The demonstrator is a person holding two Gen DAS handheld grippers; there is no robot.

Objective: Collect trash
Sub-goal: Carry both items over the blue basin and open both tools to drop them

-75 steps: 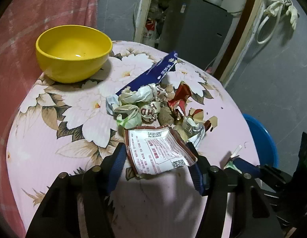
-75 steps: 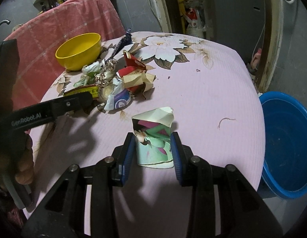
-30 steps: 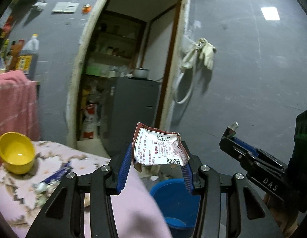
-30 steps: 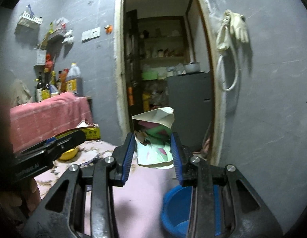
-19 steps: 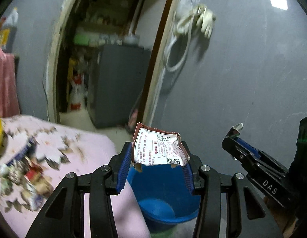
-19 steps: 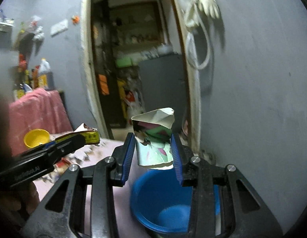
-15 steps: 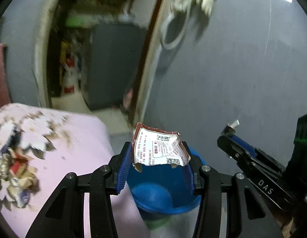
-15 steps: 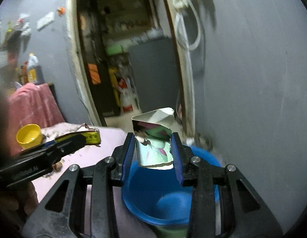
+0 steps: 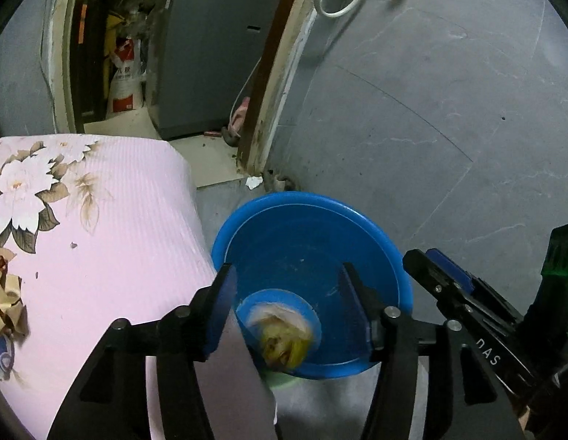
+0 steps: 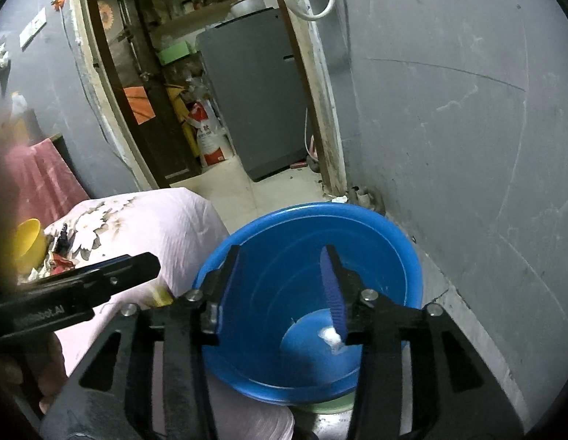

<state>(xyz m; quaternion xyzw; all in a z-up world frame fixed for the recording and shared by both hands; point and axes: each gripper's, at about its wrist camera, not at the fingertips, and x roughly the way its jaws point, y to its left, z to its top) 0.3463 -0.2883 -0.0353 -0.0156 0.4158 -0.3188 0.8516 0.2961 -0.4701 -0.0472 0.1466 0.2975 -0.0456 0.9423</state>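
Observation:
A blue basin [image 9: 302,200] stands on the floor beside the table, below both grippers. My left gripper [image 9: 289,308] hangs over it, its jaws opening with nothing between them. A blurred yellow-and-white wrapper [image 9: 280,337] drops inside the basin under it. My right gripper [image 10: 280,289] is over the same basin [image 10: 357,214], its jaws also opening and empty. A blurred white scrap [image 10: 331,335] falls near the basin's bottom. Each gripper shows in the other's view: right gripper [image 9: 449,286], left gripper [image 10: 82,288].
The table under a pink floral cloth [image 9: 100,227] lies left of the basin, with crumpled trash [image 9: 5,293] at its edge and a yellow bowl [image 10: 27,245] farther back. Behind are a doorway, a grey appliance [image 9: 210,47] and a grey wall on the right.
Both grippers tipped down over the blue basin and opened. The wrapper left the left jaws and the crushed carton left the right jaws; both now fall into the basin.

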